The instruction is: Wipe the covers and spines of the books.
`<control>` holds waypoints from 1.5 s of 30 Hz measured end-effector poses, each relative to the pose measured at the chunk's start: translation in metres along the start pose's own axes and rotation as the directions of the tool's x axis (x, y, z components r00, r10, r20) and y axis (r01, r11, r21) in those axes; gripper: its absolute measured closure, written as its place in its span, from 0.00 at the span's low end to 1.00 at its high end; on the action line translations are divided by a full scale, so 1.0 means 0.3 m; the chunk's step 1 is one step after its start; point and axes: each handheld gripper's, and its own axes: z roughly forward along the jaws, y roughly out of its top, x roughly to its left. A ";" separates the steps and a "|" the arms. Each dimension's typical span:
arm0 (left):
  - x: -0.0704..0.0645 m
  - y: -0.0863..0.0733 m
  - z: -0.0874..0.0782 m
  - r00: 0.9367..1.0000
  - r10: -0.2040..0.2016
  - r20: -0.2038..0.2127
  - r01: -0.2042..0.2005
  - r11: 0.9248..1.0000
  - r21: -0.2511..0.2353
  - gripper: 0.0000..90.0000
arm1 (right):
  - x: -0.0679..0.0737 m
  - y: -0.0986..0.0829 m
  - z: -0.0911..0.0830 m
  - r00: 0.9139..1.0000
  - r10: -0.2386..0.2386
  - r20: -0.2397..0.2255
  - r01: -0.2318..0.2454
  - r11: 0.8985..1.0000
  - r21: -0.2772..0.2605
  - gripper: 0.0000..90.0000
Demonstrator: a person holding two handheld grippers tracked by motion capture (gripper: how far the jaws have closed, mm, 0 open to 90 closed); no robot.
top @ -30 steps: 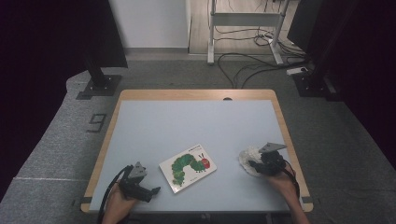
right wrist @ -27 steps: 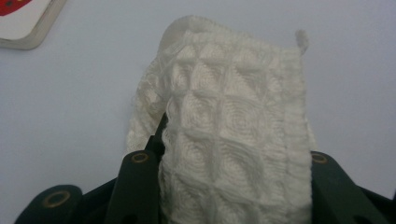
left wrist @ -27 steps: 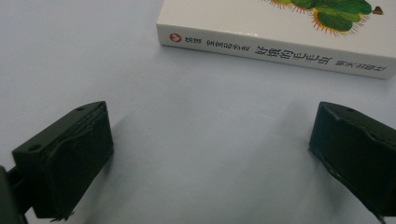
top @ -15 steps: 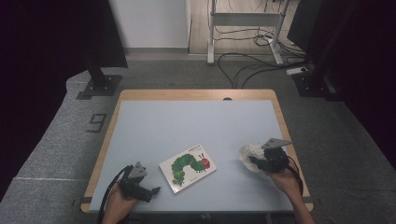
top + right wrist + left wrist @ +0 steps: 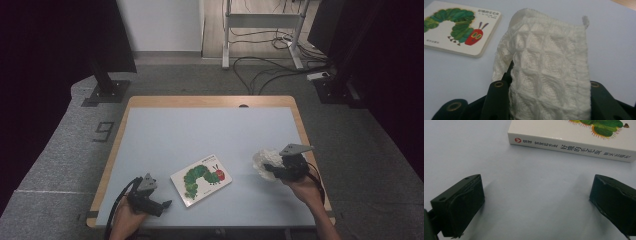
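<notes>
Right gripper [image 5: 272,169] clamped on white waffle cloth [image 5: 266,159], held at right side of table [image 5: 210,130], right of caterpillar book [image 5: 201,178]. Left gripper [image 5: 161,205] wide, empty, near-left of book. Probably mid-carry; next needs cloth brought left over book, or book pinned first.

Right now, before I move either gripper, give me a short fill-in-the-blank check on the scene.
1. The right gripper is shut on a white waffle-knit ____.
2. The left gripper has its jaws ____, with nothing between them.
3. The white board book with the green caterpillar cover lies flat on the pale blue table, ____ the two grippers.

Missing words: cloth; open; between
</notes>
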 end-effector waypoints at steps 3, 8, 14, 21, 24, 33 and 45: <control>0.000 0.000 0.000 1.000 0.000 0.000 0.000 1.000 0.000 0.00 | 0.014 0.019 0.004 1.000 -0.015 -0.015 0.015 1.000 -0.006 0.63; 0.000 0.000 0.000 1.000 0.000 0.001 0.000 1.000 0.000 0.00 | 0.037 0.046 0.017 0.998 -0.034 -0.047 0.033 0.999 -0.015 0.63; 0.000 0.000 0.000 1.000 0.000 0.001 0.000 1.000 0.000 0.00 | 0.063 0.072 0.034 0.995 -0.055 -0.078 0.053 0.998 -0.026 0.63; 0.000 0.000 0.000 1.000 0.000 0.001 0.000 1.000 0.000 0.00 | 0.102 0.106 0.057 0.990 -0.079 -0.120 0.075 0.996 -0.042 0.63; 0.000 0.000 0.000 1.000 0.002 0.000 -0.002 1.000 0.002 0.00 | 0.125 0.124 0.071 0.986 -0.095 -0.136 0.090 0.995 -0.045 0.63; 0.000 0.000 0.000 1.000 0.000 0.000 0.000 1.000 0.000 0.00 | 0.182 0.161 0.111 0.976 -0.127 -0.176 0.120 0.991 -0.051 0.63; 0.000 0.000 0.000 1.000 0.000 0.000 0.000 1.000 0.000 0.00 | 0.252 0.195 0.169 0.962 -0.176 -0.208 0.168 0.984 -0.055 0.63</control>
